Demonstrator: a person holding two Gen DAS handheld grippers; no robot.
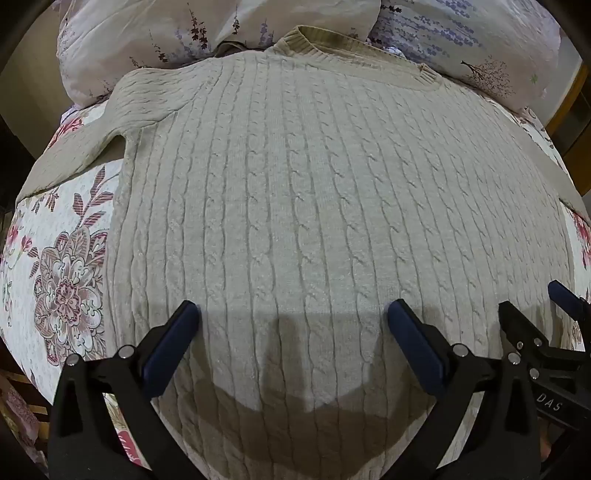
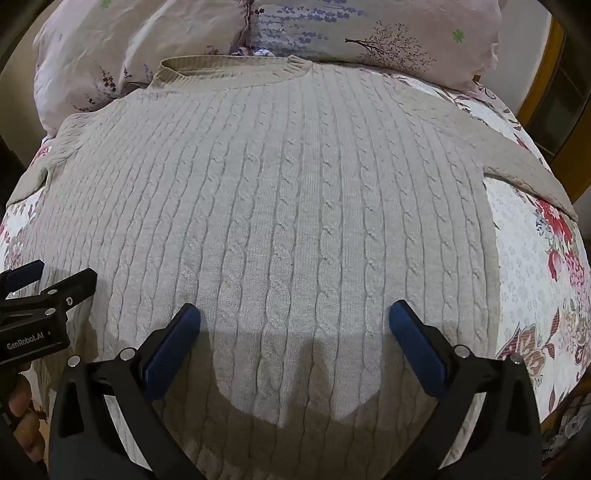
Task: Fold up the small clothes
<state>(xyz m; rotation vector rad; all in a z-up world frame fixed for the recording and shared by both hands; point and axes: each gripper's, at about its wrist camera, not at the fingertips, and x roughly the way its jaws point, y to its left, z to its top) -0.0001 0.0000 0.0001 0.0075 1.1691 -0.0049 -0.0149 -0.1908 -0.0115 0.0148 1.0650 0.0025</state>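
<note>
Both tools gape wide and hold nothing: the left tool (image 1: 293, 314) and right tool (image 2: 294, 314) hover side by side over the lower part of a beige cable-knit sweater (image 1: 295, 192), spread flat on the floral bedspread (image 1: 62, 266), collar toward the pillows (image 2: 369, 33).

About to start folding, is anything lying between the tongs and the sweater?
Nothing visible. The sweater lies flat and bare under both open tongs, left and right; pillows sit beyond its collar.
</note>
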